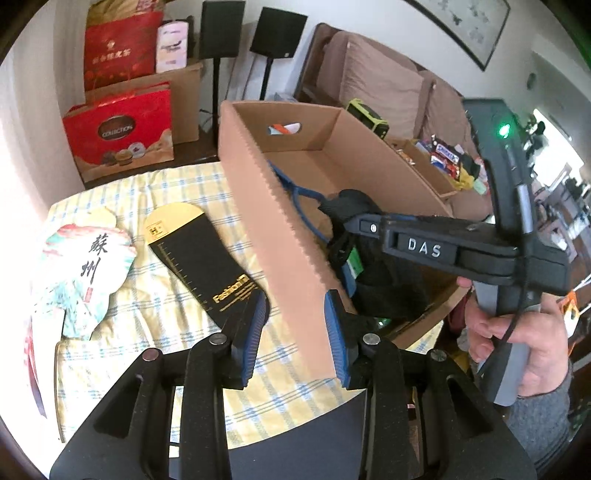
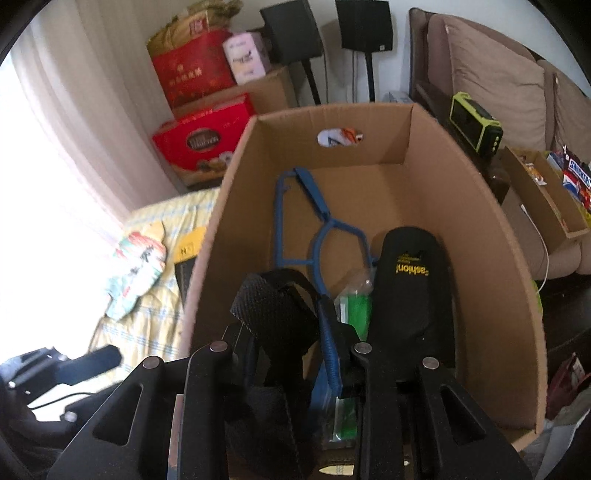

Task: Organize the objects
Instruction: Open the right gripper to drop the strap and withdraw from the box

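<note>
A brown cardboard box (image 1: pixel 266 206) stands on the checked cloth. My left gripper (image 1: pixel 297 332) straddles its near wall, one finger outside and one inside, jaws apart. My right gripper (image 2: pixel 291 343) is inside the box (image 2: pixel 480 258), shut on a black mesh strap (image 2: pixel 273 295); it also shows in the left wrist view (image 1: pixel 343 225). In the box lie a blue frame (image 2: pixel 317 236), a black insole (image 2: pixel 410 291) and a green packet (image 2: pixel 356 314). A second black insole (image 1: pixel 199 258) and a printed fan (image 1: pixel 88 269) lie on the cloth left of the box.
Red gift boxes (image 1: pixel 122 136) and a carton stand at the back left, with two black speakers (image 1: pixel 277 33) behind. A sofa (image 1: pixel 384 77), a green device (image 1: pixel 369 118) and a tray of snacks (image 1: pixel 439 158) are to the right.
</note>
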The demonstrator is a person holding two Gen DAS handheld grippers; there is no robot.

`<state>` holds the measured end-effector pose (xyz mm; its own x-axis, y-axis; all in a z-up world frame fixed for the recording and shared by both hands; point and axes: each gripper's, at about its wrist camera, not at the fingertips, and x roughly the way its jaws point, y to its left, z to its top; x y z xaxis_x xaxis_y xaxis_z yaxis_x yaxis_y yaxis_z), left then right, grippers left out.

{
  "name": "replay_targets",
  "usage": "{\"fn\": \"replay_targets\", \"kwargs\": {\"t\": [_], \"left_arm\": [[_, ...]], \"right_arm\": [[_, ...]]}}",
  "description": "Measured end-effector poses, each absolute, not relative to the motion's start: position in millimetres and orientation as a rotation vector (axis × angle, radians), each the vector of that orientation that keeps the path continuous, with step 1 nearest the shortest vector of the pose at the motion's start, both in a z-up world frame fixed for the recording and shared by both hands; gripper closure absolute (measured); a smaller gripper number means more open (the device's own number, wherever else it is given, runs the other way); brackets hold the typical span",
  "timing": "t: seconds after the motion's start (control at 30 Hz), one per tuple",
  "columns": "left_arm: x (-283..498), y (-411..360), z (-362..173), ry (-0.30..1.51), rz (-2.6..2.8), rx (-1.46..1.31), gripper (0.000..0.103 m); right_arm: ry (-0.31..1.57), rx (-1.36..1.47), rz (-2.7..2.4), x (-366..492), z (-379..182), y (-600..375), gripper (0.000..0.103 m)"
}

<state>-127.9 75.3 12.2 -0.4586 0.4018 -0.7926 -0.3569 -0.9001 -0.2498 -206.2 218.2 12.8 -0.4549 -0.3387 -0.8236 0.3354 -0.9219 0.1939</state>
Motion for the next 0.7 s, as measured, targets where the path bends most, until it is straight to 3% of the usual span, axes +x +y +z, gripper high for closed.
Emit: {"fn": "replay_targets", "kwargs": {"t": [0.07,0.17,0.4,0.53,0.7], "left_arm": [[-129,69,9,-0.077,2.366,-1.308,0.065],[-130,62,4,-0.088,2.373,-1.325,0.063],[-133,44,-3,-0.12,2.399,-1.348,0.06],[-132,32,-5,-0.143,2.426,-1.35,0.046],[-135,19,-9,-0.164,2.444,-1.369,0.042]], "right_arm": [[-0.009,1.38,-2.361,-207,8,217,0.069],[-0.028,1.386,-2.358,-206,10,219,0.047],[-0.005,1.297,-2.421,-195,38,221,0.047],[0.001,1.247,-2.418,-186,53,213,0.047],[0.047,1.153,-2.422,-168,77,197,0.041]]}}
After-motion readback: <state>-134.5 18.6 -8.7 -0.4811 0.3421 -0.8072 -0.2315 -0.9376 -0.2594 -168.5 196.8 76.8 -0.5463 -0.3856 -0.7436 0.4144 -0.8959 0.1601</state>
